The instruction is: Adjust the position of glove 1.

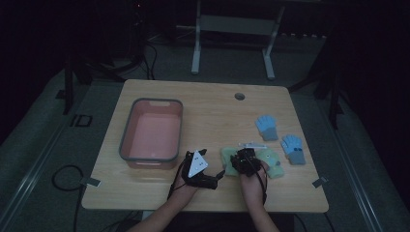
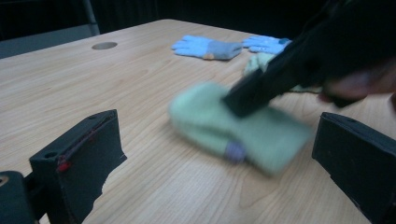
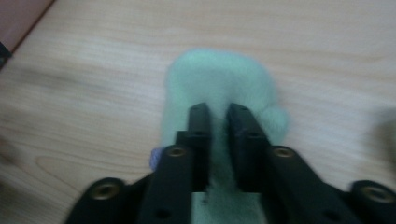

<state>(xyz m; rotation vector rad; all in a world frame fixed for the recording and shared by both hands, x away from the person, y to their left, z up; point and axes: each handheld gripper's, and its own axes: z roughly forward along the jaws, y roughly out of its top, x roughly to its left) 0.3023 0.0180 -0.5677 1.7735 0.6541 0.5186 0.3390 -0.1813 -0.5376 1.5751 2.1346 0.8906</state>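
Observation:
A pale green glove [image 1: 227, 156] [image 2: 261, 135] [image 3: 217, 79] lies flat on the wooden table [image 1: 212, 111], with a small purple patch at its cuff. My right gripper [image 1: 244, 158] [image 3: 218, 110] points down onto it, its jaws a narrow gap apart with green showing between them; I see no pinch on the fabric. In the left gripper view that right gripper [image 2: 236, 100] comes in from the upper right, blurred, with its tip on the glove. My left gripper [image 1: 212, 167] [image 2: 217, 119] stands wide open just left of the glove, nothing between its jaws.
A second green glove [image 1: 274, 165] [image 2: 258, 60] lies just right of the right hand. Two blue gloves [image 1: 267, 126] [image 1: 293, 148] lie at the right. A pink bin with a grey rim [image 1: 126, 137] stands at the left. A small white strip [image 1: 252, 144] lies beyond the gloves.

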